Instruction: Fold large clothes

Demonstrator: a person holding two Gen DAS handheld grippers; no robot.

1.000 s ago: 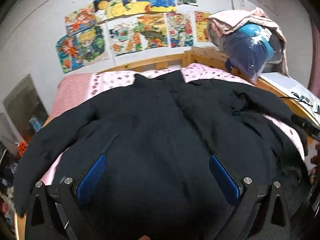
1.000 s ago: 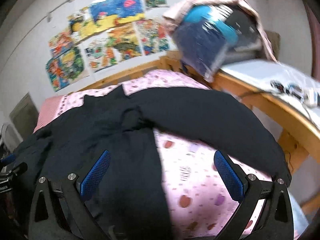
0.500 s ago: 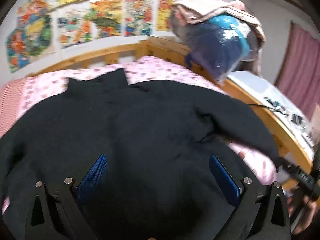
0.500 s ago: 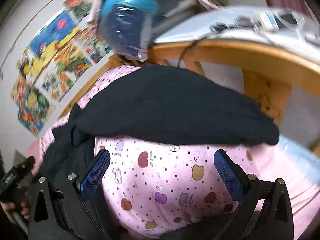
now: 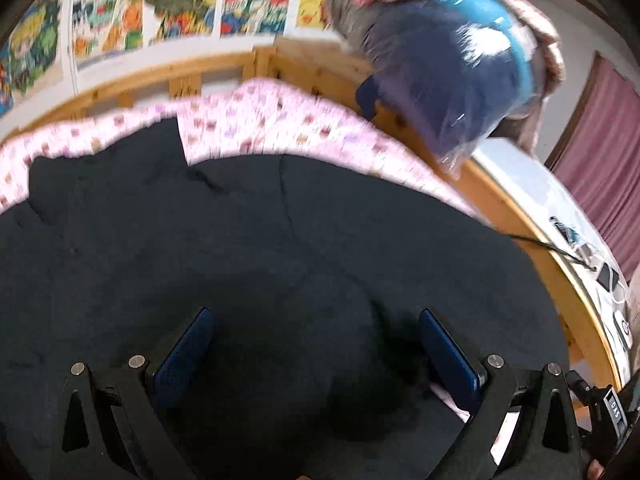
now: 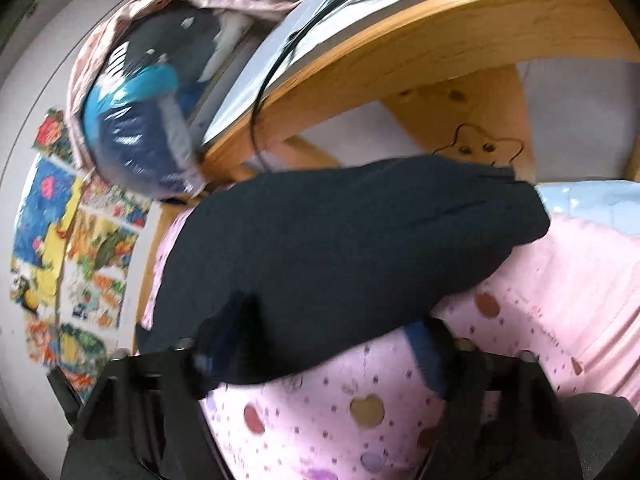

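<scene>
A large black garment (image 5: 248, 248) lies spread over a pink patterned bedsheet (image 5: 280, 124). My left gripper (image 5: 316, 348) hovers low over its body, open, blue pads wide apart with only cloth beneath. In the right wrist view one black sleeve (image 6: 344, 240) stretches across the sheet (image 6: 520, 320) toward the bed's wooden frame. My right gripper (image 6: 324, 332) is open right at the sleeve's near edge; the sleeve covers part of the blurred left finger. Nothing is held.
A wooden bed rail (image 5: 532, 216) runs along the right, with a desk surface (image 5: 560, 208) holding cables and small devices beyond it. A bundled blue bag under a pinkish cloth (image 5: 452, 60) sits at the corner. Colourful posters (image 5: 180, 8) cover the wall. A maroon curtain (image 5: 604, 160) hangs far right.
Both grippers have swung right and dropped closer to the bed. The right gripper has tilted and come up against the sleeve. The left now sits lower over the garment.
</scene>
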